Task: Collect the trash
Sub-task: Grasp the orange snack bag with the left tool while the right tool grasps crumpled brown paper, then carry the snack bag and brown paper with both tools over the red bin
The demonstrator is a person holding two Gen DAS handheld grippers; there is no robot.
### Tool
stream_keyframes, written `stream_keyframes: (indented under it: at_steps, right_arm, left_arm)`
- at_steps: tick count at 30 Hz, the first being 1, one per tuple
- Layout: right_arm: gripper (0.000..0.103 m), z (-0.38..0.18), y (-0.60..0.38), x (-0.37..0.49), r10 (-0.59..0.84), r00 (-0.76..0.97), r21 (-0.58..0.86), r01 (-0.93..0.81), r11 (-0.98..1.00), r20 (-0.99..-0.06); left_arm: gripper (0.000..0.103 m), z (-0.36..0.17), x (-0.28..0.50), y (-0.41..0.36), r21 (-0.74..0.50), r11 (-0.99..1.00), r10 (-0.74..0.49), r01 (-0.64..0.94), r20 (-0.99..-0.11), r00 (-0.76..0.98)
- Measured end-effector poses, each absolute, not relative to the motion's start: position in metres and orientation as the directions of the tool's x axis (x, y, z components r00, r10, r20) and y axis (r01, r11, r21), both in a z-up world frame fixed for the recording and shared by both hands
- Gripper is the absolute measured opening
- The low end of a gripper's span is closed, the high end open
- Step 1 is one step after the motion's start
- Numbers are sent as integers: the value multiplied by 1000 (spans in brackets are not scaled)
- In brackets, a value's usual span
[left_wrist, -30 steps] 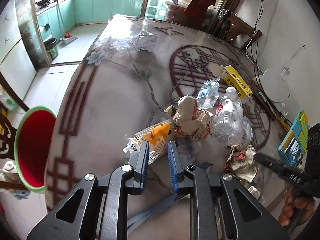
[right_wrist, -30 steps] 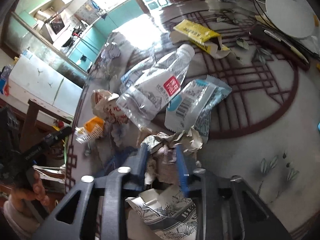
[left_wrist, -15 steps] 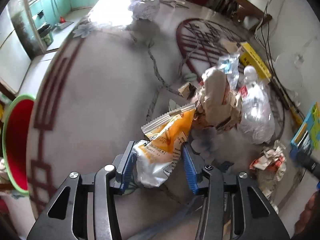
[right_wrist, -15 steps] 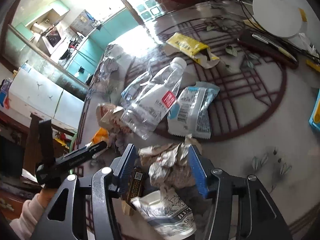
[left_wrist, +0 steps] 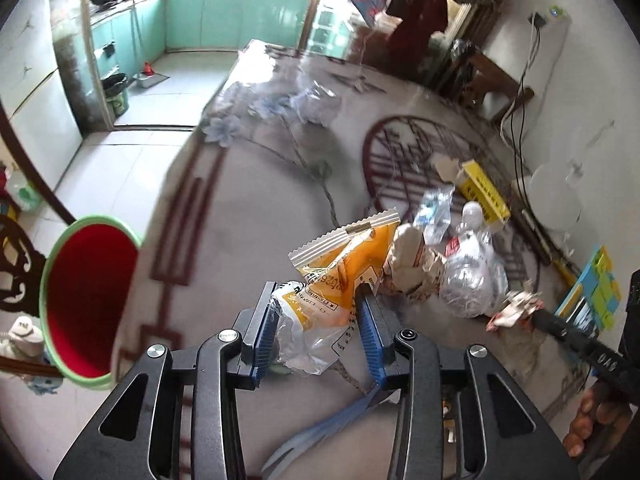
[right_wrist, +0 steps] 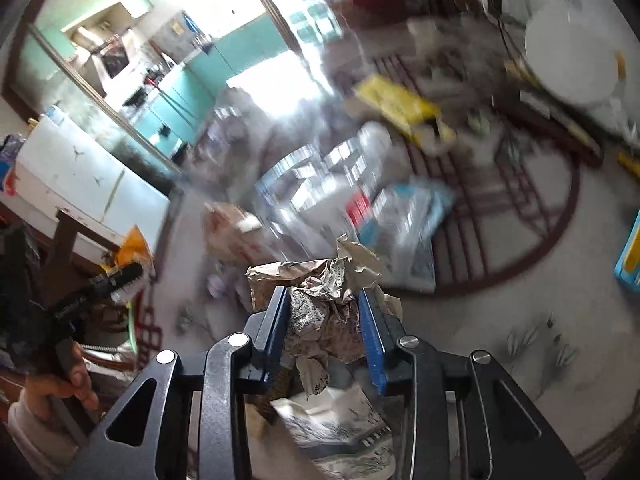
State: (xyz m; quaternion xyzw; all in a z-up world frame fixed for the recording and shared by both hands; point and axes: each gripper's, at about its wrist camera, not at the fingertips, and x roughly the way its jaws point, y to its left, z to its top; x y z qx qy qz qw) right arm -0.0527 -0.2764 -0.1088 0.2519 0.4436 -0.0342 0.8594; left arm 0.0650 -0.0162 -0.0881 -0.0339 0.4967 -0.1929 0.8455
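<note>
Left gripper (left_wrist: 318,326) pinches orange snack wrapper (left_wrist: 340,276); print unreadable. Right gripper (right_wrist: 324,318) pinches crumpled newsprint wad (right_wrist: 324,304). Red bin (left_wrist: 80,300) at left.

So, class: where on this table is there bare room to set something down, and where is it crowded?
Bare tabletop lies between the red bin at the left edge and the orange wrapper in the left tongs. It is crowded on the right, around the plastic bottle and yellow box.
</note>
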Motion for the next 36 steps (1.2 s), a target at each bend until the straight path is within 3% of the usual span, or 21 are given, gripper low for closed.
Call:
stream_keyframes:
  at_steps: [10, 36]
  right_arm:
    - [33, -64, -248, -44, 157, 662, 380, 207, 902, -733]
    - [33, -59, -135, -2, 174, 633, 338, 146, 930, -754]
  left_arm:
    - [37, -84, 65, 0, -254, 926, -359, 278, -818, 450]
    - [37, -96, 89, 114, -286, 937, -348, 200, -820, 455]
